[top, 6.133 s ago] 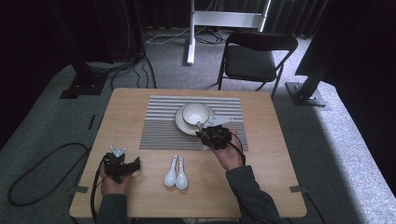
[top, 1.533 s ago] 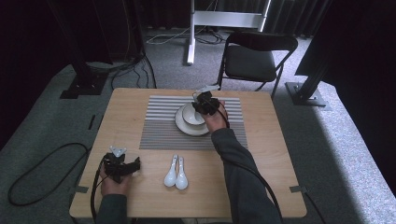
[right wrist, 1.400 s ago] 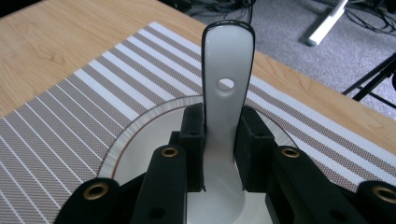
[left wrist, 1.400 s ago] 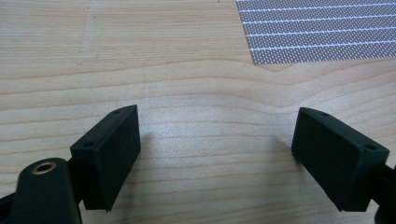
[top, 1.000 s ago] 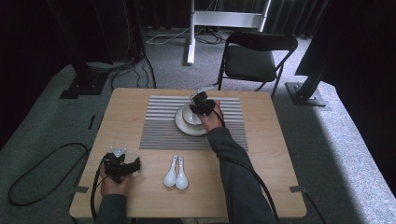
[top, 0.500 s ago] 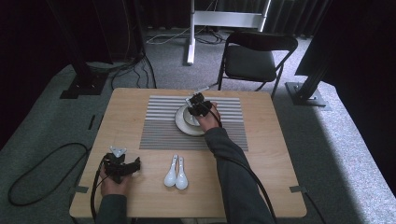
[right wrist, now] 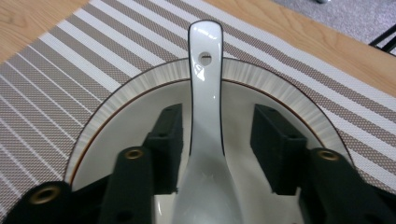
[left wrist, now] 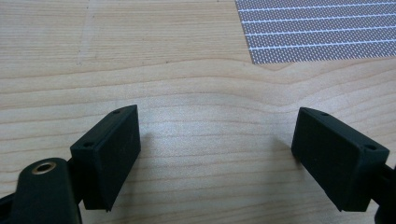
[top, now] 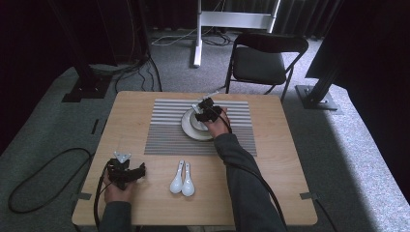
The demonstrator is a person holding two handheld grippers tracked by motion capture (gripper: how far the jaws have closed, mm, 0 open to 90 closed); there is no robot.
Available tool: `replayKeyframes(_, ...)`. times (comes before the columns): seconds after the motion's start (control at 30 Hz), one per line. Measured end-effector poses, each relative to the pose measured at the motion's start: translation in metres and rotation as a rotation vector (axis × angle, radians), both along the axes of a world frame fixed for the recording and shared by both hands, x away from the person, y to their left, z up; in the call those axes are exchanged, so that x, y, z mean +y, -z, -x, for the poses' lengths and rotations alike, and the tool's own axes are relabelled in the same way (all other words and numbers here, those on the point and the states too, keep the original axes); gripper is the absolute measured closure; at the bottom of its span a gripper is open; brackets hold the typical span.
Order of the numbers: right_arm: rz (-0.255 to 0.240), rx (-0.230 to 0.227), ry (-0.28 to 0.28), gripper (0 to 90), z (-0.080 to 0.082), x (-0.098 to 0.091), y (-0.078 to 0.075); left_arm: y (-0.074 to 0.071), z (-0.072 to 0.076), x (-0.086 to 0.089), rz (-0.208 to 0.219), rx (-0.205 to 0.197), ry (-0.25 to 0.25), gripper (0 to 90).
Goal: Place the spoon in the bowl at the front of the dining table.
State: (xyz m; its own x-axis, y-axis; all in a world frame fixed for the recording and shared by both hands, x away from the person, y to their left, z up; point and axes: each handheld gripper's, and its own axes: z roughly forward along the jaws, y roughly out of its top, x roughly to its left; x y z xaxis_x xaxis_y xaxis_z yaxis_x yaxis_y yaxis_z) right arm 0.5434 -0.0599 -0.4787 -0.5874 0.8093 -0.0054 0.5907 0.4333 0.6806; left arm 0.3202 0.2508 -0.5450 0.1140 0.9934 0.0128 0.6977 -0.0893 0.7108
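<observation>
Looking down from the high view, I see a wooden table [top: 145,108] with a grey striped placemat [top: 169,130] on its far half, and on that mat a white bowl [top: 189,126] with a ribbed rim and a thin brown line inside it. In my right gripper view a glossy white ceramic soup spoon [right wrist: 205,116] lies in the bowl [right wrist: 140,93], its scoop low toward the camera and its handle running away over the far rim, where a small hole pierces the handle end above the placemat [right wrist: 56,70]. My right gripper [right wrist: 217,140] sits over the bowl with its two black jaws parted on either side of the spoon's handle; the left jaw is right against the handle's edge, though I cannot tell if it touches, while the right jaw stands clear of it, so the spoon is straddled, not clamped. From the high view the right gripper [top: 208,112] hangs over the bowl's far side. Two more white soup spoons [top: 182,179] lie side by side on the bare wood near my edge. My left gripper [top: 126,171] rests at the near left of the table; in its own view the left gripper [left wrist: 215,149] has jaws spread wide, holding nothing, over bare wood [left wrist: 187,70] with a corner of the mat [left wrist: 317,28] beyond.
</observation>
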Motion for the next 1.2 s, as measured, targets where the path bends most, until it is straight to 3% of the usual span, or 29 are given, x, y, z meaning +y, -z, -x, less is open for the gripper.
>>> replayKeyframes(0.2,-0.059,-0.058,-0.006,45.4,0.012,-0.016,-0.015,0.0,0.0,0.0,0.0,0.0,0.0,16.1)
replayKeyframes(0.47,-0.112,-0.114,-0.005,44.9,0.027,-0.039,-0.032,0.0,0.0,0.0,0.0,0.0,0.0,16.1)
replayKeyframes(0.73,-0.111,-0.126,0.0,44.6,0.03,-0.046,-0.033,0.0,0.0,0.0,-0.001,0.001,0.001,16.1)
replayKeyframes(1.2,-0.106,-0.149,-0.023,44.7,0.037,-0.038,-0.036,0.0,0.0,0.0,-0.001,0.001,0.001,16.1)
